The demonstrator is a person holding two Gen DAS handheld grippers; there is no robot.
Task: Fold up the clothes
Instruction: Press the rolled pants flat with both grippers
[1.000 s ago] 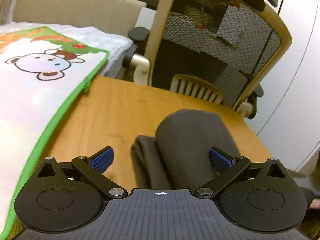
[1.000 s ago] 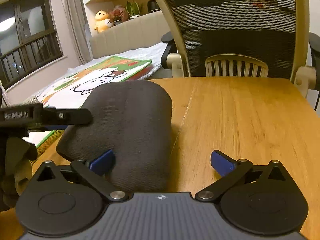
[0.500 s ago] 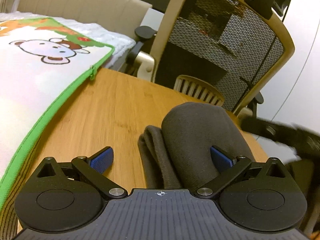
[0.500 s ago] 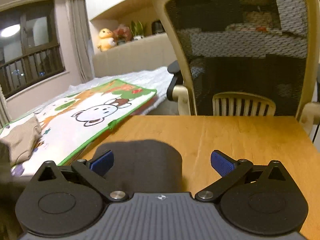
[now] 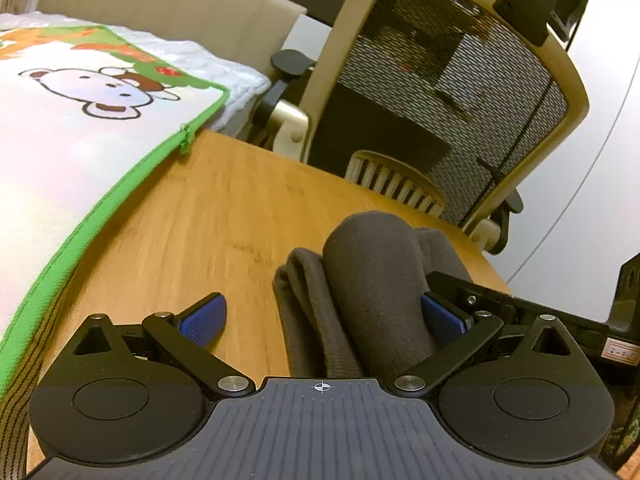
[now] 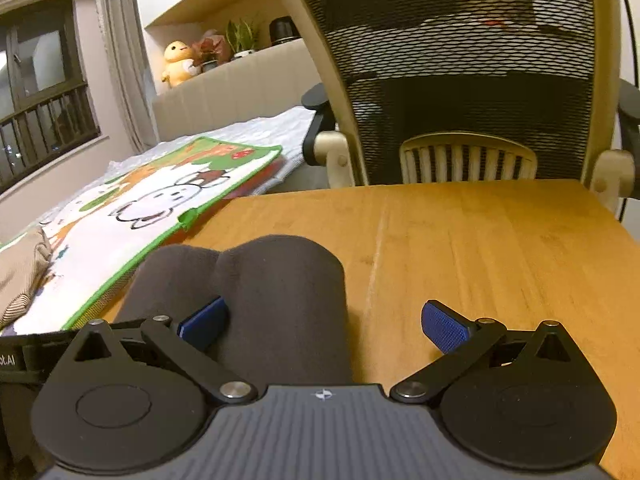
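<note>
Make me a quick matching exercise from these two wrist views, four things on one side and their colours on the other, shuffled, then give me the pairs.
Things:
1. folded garment
2. table
3. plush toy
4. mat border

Colours:
A. green
B. dark grey
C. yellow
D. honey-brown wood

Pairs: 1-B, 2-D, 3-C, 4-A
</note>
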